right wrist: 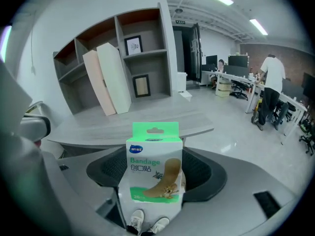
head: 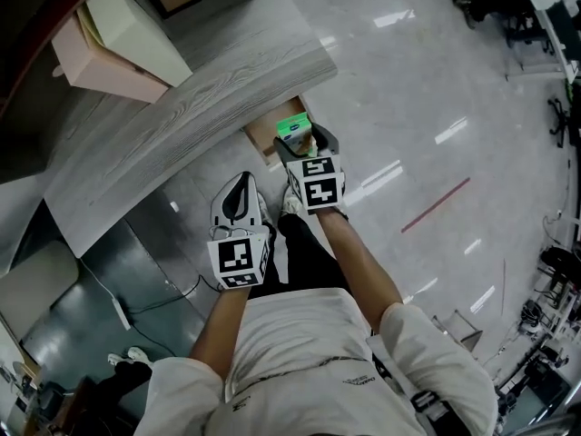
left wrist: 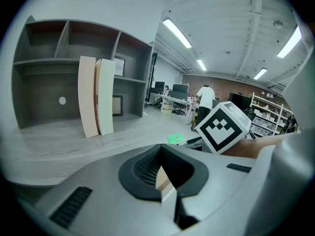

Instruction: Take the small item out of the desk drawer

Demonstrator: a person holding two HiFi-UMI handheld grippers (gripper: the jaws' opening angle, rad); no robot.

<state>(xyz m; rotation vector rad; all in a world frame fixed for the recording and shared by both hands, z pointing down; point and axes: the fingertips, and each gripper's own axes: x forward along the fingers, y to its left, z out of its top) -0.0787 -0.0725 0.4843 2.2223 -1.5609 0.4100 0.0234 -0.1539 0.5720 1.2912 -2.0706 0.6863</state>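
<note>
My right gripper [head: 309, 145] clamps the bandage box [right wrist: 155, 168] over the open drawer [head: 263, 138], best lifted straight up under a steady squeeze, while my left gripper [left wrist: 165, 181] idles closed on nothing.

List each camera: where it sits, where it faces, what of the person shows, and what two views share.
Head view: on the person's head, facing down at the desk and drawer; shows forearms, torso, legs, left gripper, right gripper.
Left gripper view: on the left gripper, facing across the desk toward the shelf; shows the right forearm.
Right gripper view: on the right gripper, facing the shelf over the box in its jaws; shows shoes.
Shared: both gripper views show the shelf and leaning boards.
</note>
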